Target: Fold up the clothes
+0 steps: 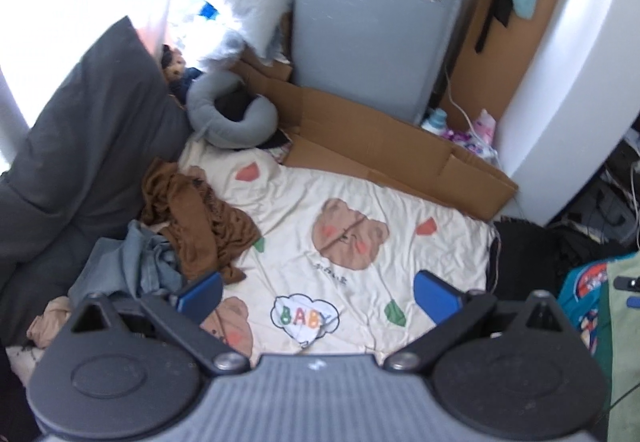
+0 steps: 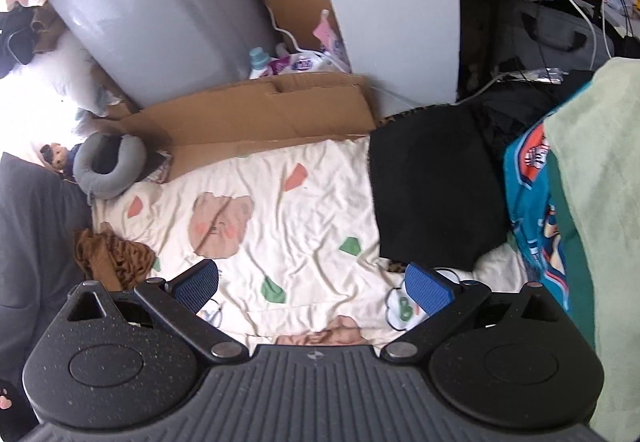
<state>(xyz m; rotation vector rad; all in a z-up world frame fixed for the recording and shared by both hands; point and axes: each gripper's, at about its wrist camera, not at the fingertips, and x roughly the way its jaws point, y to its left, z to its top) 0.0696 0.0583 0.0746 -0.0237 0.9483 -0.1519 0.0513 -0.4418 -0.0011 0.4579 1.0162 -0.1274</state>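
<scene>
A cream blanket (image 1: 304, 201) with bear prints and the word BABY covers the bed. On its left lies a heap of clothes: a crumpled brown garment (image 1: 200, 217) over blue jeans (image 1: 132, 262), with a beige piece (image 1: 48, 318) at the near edge. A folded black garment (image 2: 432, 185) rests on the blanket's right side. My left gripper (image 1: 318, 294) hovers open above the blanket, just right of the heap, holding nothing. My right gripper (image 2: 312, 288) is also open and empty, above the blanket (image 2: 304, 209), with the brown garment (image 2: 112, 254) to its left.
A dark grey pillow (image 1: 80, 145) and a grey neck pillow (image 1: 232, 113) lie at the left. Flattened cardboard (image 1: 380, 145) and a grey appliance (image 1: 376, 13) stand behind the bed. A teal printed cloth (image 2: 536, 209) and a pale green towel (image 2: 600, 201) hang on the right.
</scene>
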